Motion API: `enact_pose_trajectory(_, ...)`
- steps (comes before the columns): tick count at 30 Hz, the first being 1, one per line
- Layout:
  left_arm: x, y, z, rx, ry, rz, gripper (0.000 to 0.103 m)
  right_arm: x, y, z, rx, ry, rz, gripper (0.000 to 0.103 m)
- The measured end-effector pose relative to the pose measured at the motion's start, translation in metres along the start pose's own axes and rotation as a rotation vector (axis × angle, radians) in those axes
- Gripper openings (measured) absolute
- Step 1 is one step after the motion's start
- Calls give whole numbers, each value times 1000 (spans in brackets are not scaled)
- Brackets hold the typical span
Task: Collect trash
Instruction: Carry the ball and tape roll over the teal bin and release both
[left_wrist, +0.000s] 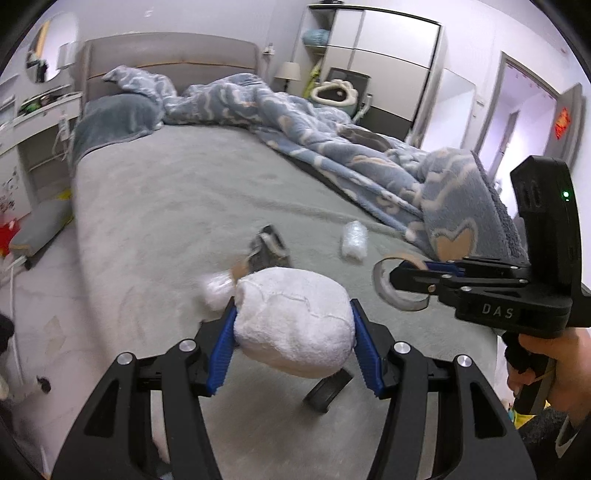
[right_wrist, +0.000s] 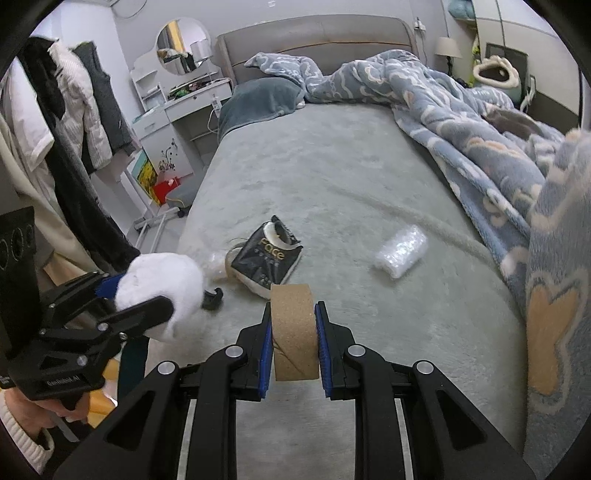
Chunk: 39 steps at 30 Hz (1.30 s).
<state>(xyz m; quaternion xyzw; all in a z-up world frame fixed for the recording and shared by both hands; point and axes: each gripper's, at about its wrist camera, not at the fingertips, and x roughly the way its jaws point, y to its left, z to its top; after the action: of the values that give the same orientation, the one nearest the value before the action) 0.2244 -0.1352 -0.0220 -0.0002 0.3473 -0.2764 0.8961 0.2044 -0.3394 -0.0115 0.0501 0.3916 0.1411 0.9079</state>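
My left gripper (left_wrist: 293, 321) is shut on a white fluffy wad (left_wrist: 293, 325) and holds it above the bed; it also shows in the right wrist view (right_wrist: 162, 291). My right gripper (right_wrist: 293, 332) is shut on a brown tape roll (right_wrist: 293, 328), which shows in the left wrist view (left_wrist: 399, 284) too. On the grey bedsheet lie a black "Face" packet (right_wrist: 269, 254), a clear bubble-wrap bundle (right_wrist: 400, 254), a small black piece (right_wrist: 213, 299) and a whitish plastic scrap (right_wrist: 216, 266).
A blue patterned blanket (right_wrist: 480, 129) is heaped along the bed's right side. A grey pillow (right_wrist: 258, 99) lies at the headboard. Hanging coats (right_wrist: 74, 110) and a white dresser (right_wrist: 177, 114) stand left of the bed (right_wrist: 332, 166).
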Motion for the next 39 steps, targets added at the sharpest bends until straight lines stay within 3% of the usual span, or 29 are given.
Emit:
enact_pose_trajectory(15, -24, 81, -43, -155, 64, 210, 61, 3, 42, 4, 31, -3, 48, 21)
enact_pose_trajectory(24, -23, 132, -93, -269, 188, 317, 61, 16, 89, 2, -4, 24, 97, 21)
enact_pose_trajectory(31, -23, 171, -133, -366, 304, 369, 61, 43, 135, -3, -68, 90, 134, 21)
enact_pose_trajectory(39, -19, 200, -173, -406, 444, 406, 61, 70, 186, -9, -140, 154, 171, 21)
